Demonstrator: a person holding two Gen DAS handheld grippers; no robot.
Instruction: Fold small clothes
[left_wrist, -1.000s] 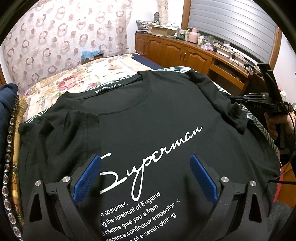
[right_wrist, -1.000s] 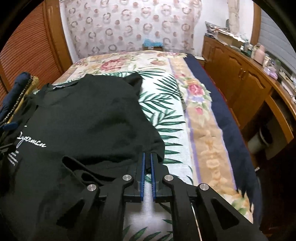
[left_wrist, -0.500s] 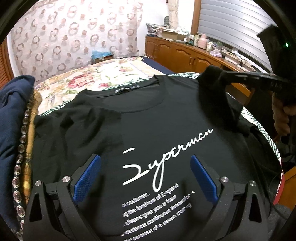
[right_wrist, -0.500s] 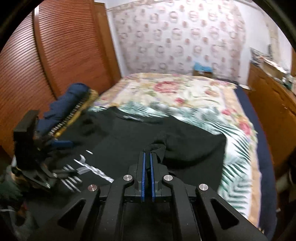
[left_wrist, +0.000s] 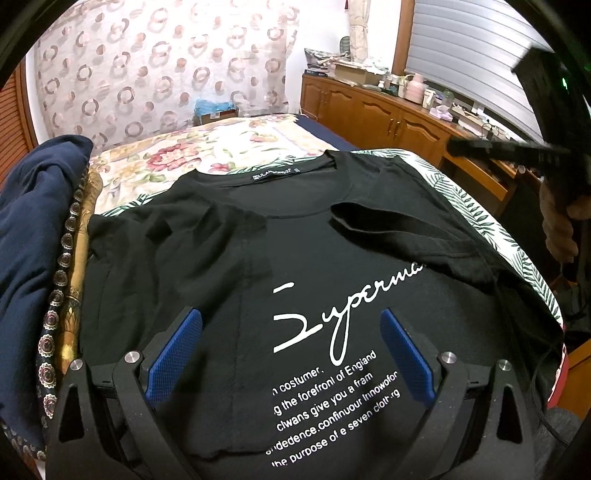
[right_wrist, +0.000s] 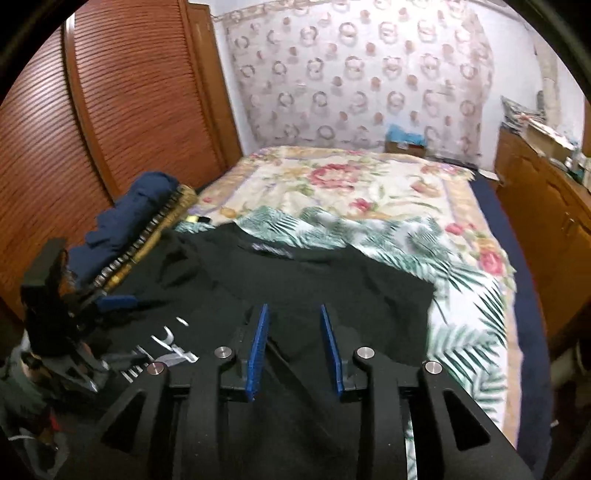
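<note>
- Far left: navy pile (left_wrist: 33, 236) beside a studded belt (left_wrist: 59, 280), not yet folded as far as visible.
- Left sleeve (left_wrist: 177, 240) already folded in onto the chest.
- Left gripper (left_wrist: 288, 354) hovering wide open over the print, gripping nothing.
- Centre: black tee (left_wrist: 303, 258) spread front-up on the near end of the bed (left_wrist: 192, 162), collar far, hem near.
- Right sleeve (left_wrist: 399, 229) laid inward across the chest, covering the end of the script.
- Right gripper (right_wrist: 293, 347) just been opening, jaws parted, pads clear of cloth, sleeve released below.
- Both sleeves in; probably left: side panels and bottom-to-collar fold.
</note>
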